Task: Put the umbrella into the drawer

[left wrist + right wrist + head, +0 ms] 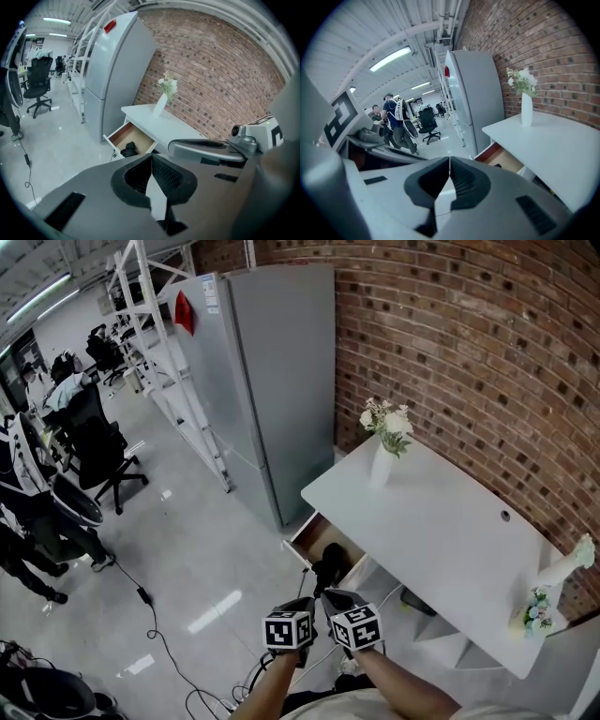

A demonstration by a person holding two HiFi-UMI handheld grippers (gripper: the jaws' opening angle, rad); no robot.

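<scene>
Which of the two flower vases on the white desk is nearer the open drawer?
The upright white vase at the end of the desk beside the grey fridge; the other vase sits at the opposite end.

Counter (441, 531): white, smooth, matt.
Drawer (317, 532): brown wood-look inside, white front.
Umbrella (329, 563): black, matt, cloth-like.
Brick wall (450, 343): rough, red-brown, unpainted.
Fridge (272, 371): grey, metal-look, smooth, faint sheen.
Floor (197, 559): grey, glossy, reflecting lights.
Vase (381, 467): white, smooth.
Left hand-held gripper (151, 157), right hand-held gripper (449, 164): matt grey plastic, black ribbed pads.
</scene>
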